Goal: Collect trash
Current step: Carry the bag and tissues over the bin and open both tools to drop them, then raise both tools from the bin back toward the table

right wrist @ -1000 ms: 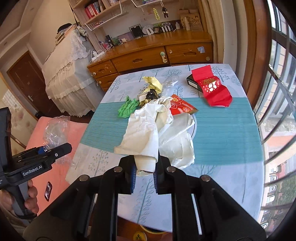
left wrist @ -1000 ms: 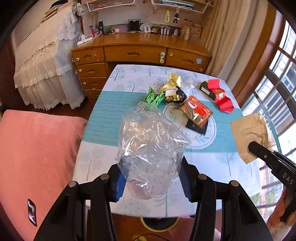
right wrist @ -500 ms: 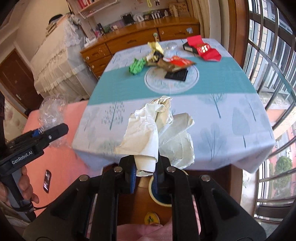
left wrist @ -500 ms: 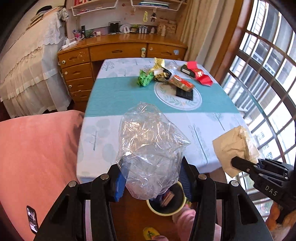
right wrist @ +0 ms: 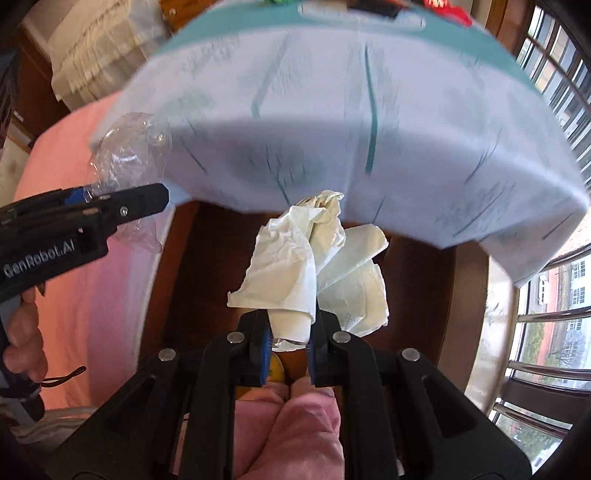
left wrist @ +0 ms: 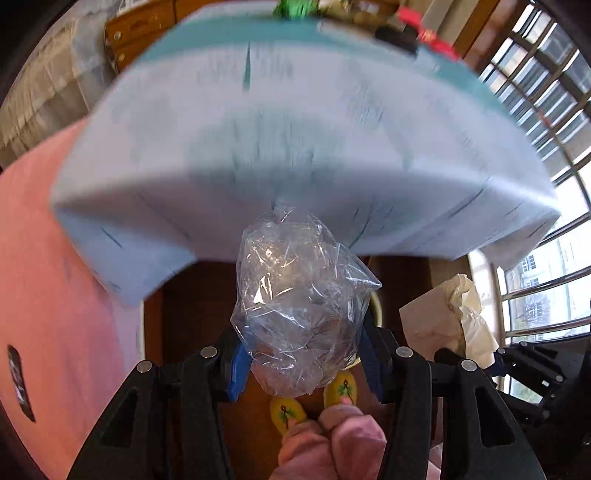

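My left gripper (left wrist: 301, 356) is shut on a crumpled clear plastic bag (left wrist: 299, 306), squeezed between its blue pads. It points steeply down, below the table's near edge. Behind the bag shows a sliver of a pale yellow bin rim (left wrist: 376, 308) on the wooden floor. My right gripper (right wrist: 290, 343) is shut on a wad of crumpled cream paper (right wrist: 310, 273), also pointing down past the table edge. In the left wrist view that paper (left wrist: 439, 321) hangs just right of the bag. The left gripper (right wrist: 147, 201) and its plastic bag (right wrist: 125, 155) appear at the left of the right wrist view.
The table (left wrist: 295, 155), under a pale blue tree-print cloth, fills the top, blurred. A green wrapper (left wrist: 291, 7) and red packet (left wrist: 428, 35) lie at its far end. A pink bed cover (left wrist: 55, 295) lies left, a barred window (left wrist: 546, 295) right. A person's pink-trousered legs and yellow slippers (left wrist: 286, 411) are below.
Both grippers have dropped from above the tabletop to below its near edge and tilted further down. The bag and paper stay gripped. The floor, bin and slippers have come into view.
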The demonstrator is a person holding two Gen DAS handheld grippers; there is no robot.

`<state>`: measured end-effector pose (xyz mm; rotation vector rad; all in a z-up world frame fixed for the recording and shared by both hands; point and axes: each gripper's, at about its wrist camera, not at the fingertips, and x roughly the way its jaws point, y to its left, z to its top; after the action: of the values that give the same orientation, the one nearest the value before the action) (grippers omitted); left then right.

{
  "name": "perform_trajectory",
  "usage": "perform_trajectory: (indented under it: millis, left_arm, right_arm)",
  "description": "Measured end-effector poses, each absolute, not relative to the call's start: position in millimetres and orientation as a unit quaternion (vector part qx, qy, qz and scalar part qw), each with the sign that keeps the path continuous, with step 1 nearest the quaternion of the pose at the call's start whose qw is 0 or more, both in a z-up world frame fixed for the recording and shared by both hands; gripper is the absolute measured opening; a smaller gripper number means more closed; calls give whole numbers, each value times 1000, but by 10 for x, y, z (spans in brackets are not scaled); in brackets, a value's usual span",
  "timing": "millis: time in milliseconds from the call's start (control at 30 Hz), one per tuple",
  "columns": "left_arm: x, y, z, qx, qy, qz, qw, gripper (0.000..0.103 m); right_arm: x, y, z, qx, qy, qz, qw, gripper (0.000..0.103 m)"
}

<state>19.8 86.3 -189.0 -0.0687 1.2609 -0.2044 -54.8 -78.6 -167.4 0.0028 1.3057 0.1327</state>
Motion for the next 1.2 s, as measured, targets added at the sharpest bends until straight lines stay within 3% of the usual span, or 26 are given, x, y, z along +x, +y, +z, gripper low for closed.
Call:
perform_trajectory:
  millis: [333,567,733,800,833,1000,1200]
  left_arm:
    - [10,619,-3661,-44,628,-100,771,50]
    - [-85,663,-4289,-87,636,-128,756,60]
    - [119,734,-4499,-98,663,-138,729,67]
    - [124,740,-4517,-97,663,-139,729,69]
    - [187,723,-4498,-96,665,-138,728,69]
    - [332,732,-4419,-107,666,-135,726,69]
    - [380,780,-3964,-97,654,-124,740,69]
  right_arm:
    - [-532,-942,-3645,-8,654,58,754,12]
    - [-489,-1019,-4393,11,676,57,735,12]
    - [-442,-1045,-4513,29,677,57,733,20]
    - [-402,-1064,-4475,37,672,53,738,36]
    - [-412,-1068,-4456,43,669,50,740,38]
    - [-318,-1135,-4328,54,664,39,745,39]
    - [-357,-1187,-4008,65,663,28,745,39]
